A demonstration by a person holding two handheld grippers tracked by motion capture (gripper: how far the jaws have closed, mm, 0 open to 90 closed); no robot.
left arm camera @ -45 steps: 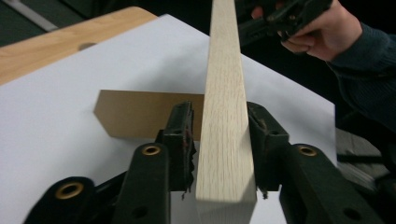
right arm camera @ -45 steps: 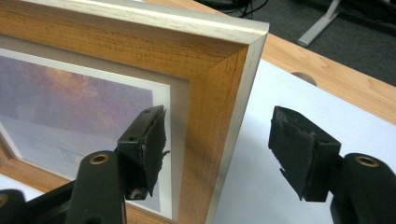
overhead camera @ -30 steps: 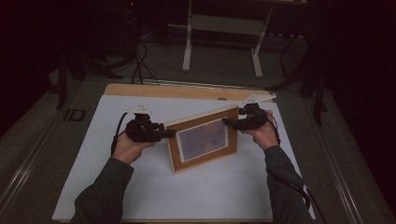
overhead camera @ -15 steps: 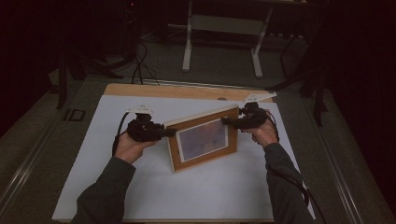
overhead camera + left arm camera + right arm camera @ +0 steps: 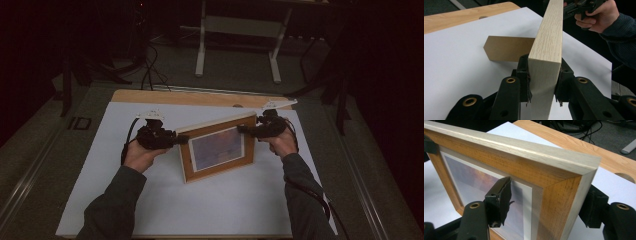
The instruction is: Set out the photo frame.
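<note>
A wooden picture frame (image 5: 217,147) with a pale print stands upright on the white sheet (image 5: 150,200). My left gripper (image 5: 181,139) is at its left end. Its jaws have just been closing, and in the left gripper view both pads of the left gripper (image 5: 542,75) press the frame (image 5: 549,37) from front and back. My right gripper (image 5: 246,129) holds the upper right corner. In the right gripper view the right gripper (image 5: 546,202) has one pad on the glazed front of the frame (image 5: 524,162) and the other behind it.
A brown easel flap (image 5: 509,48) sticks out behind the frame and rests on the sheet. The sheet lies on a light wooden tabletop (image 5: 200,97). Dark floor with cables and a metal stand lies beyond the table's far edge.
Both hands stay at the frame's two ends. The left gripper now sits tighter on the left edge. The frame has hardly shifted.
</note>
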